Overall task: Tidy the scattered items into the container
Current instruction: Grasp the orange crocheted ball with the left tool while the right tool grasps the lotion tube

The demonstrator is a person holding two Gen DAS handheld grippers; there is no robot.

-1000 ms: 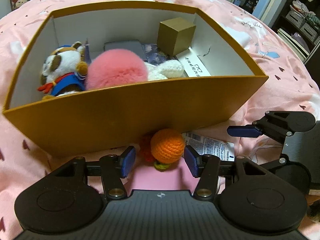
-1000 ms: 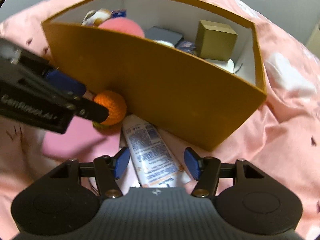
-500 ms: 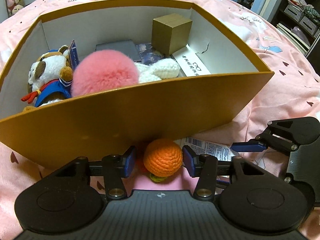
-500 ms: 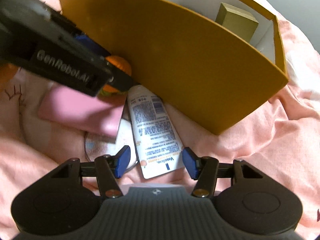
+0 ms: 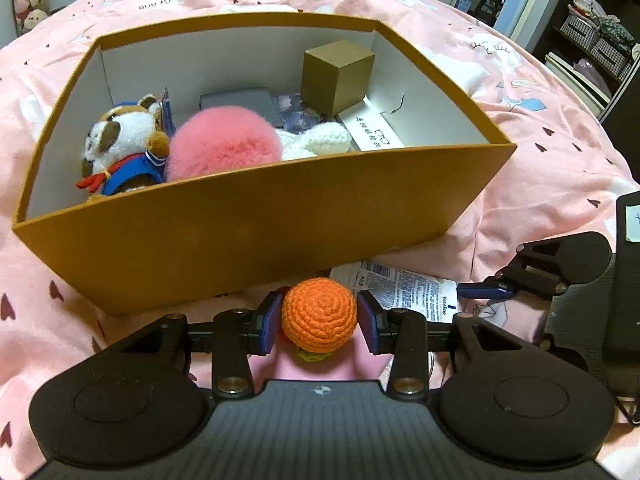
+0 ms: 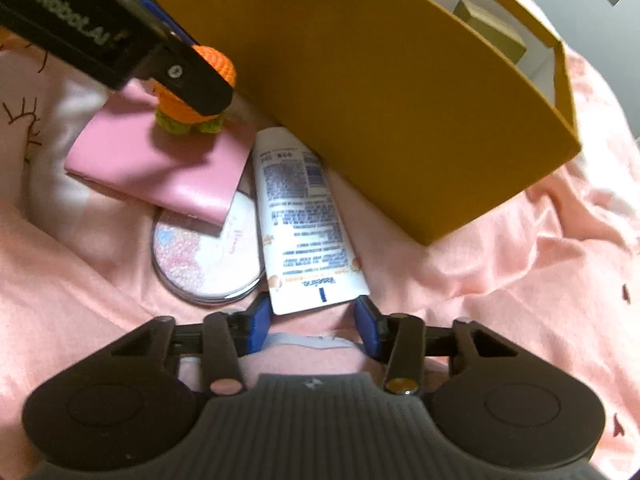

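An orange crochet toy (image 5: 320, 312) with a green base stands on a pink wallet (image 6: 160, 168) in front of the mustard box (image 5: 260, 240). My left gripper (image 5: 318, 322) has it between its blue pads; the jaws are closing and both pads touch its sides. A white lotion tube (image 6: 300, 220) lies against the box wall (image 6: 380, 100). My right gripper (image 6: 314, 322) is closing on the tube's flat crimped end, with both pads at its edges. One blue finger (image 5: 484, 291) of the right gripper shows at the right of the left wrist view.
The box holds a plush animal (image 5: 120, 148), a pink pom-pom (image 5: 222, 142), a white knit piece (image 5: 316, 142), a small brown carton (image 5: 336, 76) and a card. A round compact (image 6: 200, 264) lies under the wallet. All rests on a pink bedspread (image 5: 540, 160).
Both pairs of jaws have narrowed. The left pads came in against the orange toy. The right gripper rolled and drew in around the tube's crimped end.
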